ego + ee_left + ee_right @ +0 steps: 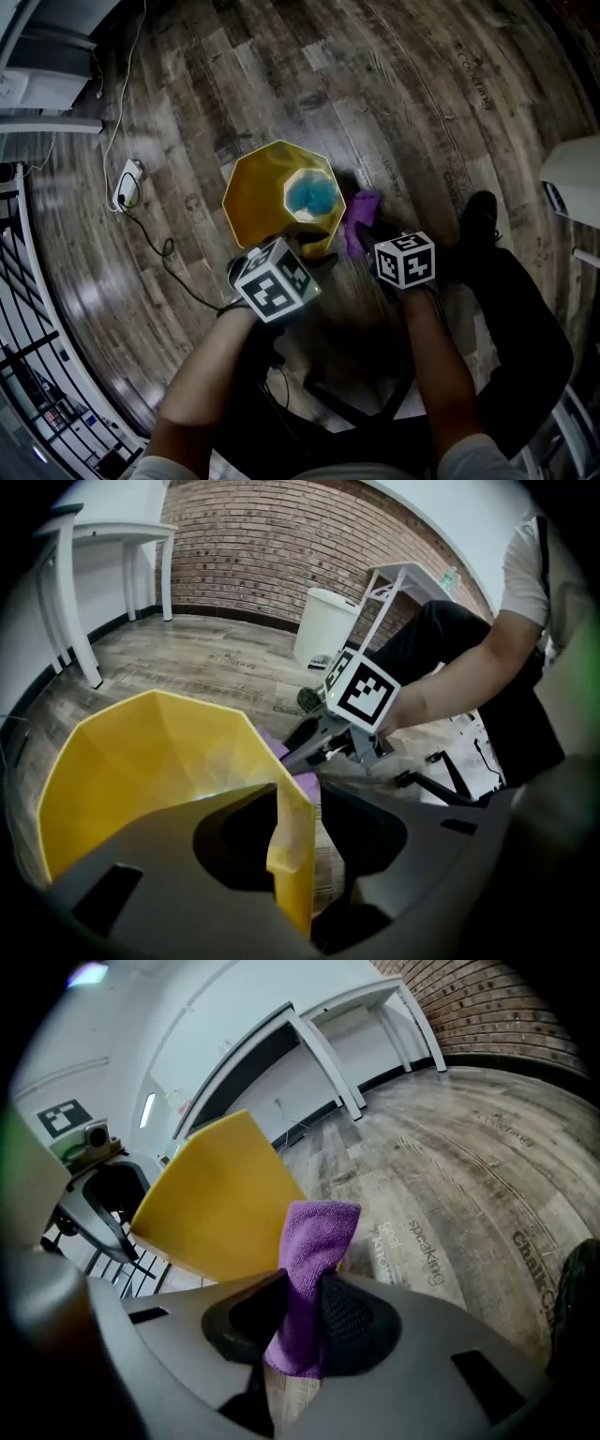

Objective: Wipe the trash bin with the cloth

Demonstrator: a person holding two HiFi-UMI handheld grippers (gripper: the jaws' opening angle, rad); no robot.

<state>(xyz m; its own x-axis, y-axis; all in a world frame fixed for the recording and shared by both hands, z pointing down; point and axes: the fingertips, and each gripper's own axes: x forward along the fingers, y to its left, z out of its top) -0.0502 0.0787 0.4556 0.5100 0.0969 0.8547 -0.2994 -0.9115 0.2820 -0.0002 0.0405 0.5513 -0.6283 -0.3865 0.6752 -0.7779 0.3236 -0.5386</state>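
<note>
Showing one yellow trash bin (267,192), faceted smooth plastic, on grey wood-plank floor (422,94); two grippers; left gripper (291,799) astride bin's near rim, jaws parted, wall loose between; right gripper (305,1283) just right of bin, clamped on one purple fuzzy cloth (319,1232); cloth's lower end hidden behind jaws.

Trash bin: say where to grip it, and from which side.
Take the yellow trash bin by its thin rim wall, from above on the near side, one jaw inside, one outside. Its open top faces up and its body looks too wide to span; the left hand-held gripper straddles that rim.
</note>
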